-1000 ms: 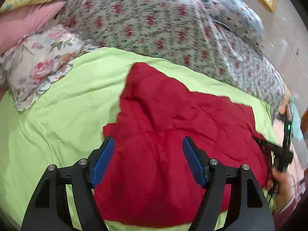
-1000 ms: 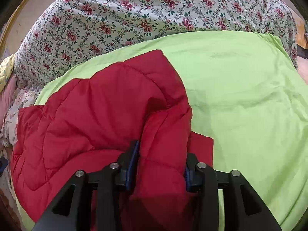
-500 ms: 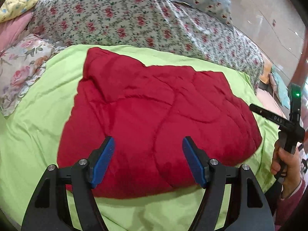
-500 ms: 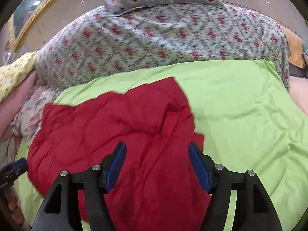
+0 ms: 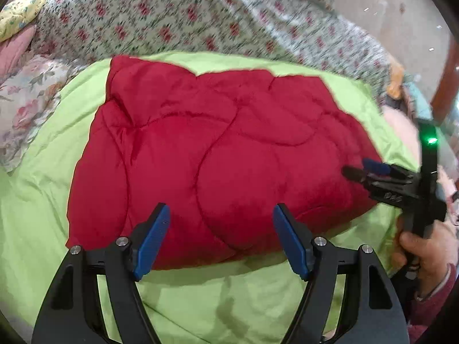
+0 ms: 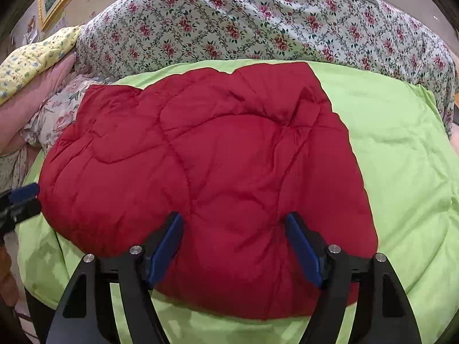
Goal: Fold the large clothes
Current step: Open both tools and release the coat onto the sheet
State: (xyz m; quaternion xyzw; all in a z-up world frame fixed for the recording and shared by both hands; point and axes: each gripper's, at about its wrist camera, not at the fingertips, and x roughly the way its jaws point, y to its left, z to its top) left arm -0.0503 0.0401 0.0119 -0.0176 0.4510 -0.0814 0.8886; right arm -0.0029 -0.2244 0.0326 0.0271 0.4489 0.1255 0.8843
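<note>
Red quilted fabric: 1 padded garment (image 5: pixel 218 154), folded into a puffy, roughly rectangular bundle with curved stitch lines and soft rounded edges. It lies in the middle of 1 lime-green sheet (image 5: pixel 43 189), smooth woven cloth with light creases.

Grippers: 2, black frames with blue pads.
- left gripper (image 5: pixel 221 238): jaws spread wide, nothing between them, hovering over the near edge of the garment. In the right wrist view its tip (image 6: pixel 21 197) shows at the garment's left side, very near the fabric; contact cannot be told.
- right gripper (image 6: pixel 233 246): jaws spread wide, gripping nothing, above the garment's near edge. In the left wrist view it (image 5: pixel 370 172) reaches in over the bundle's right end, blurred, held by 1 hand (image 5: pixel 424 252) in a dark red cuff.

Bedding beyond: 1 large floral quilt (image 6: pixel 258 20), white with small red roses on a green lattice, heaped along the sheet's far edge. 1 pale rose-print pillow (image 5: pixel 25 106) with a frilled edge at the left. 1 yellow flowered cushion (image 6: pixel 37 54) above it, on pink cloth.

Open room: a broad band of bare green sheet right of the garment, a narrower band on the near side and at the left. The garment's far edge lies close to the floral quilt.
</note>
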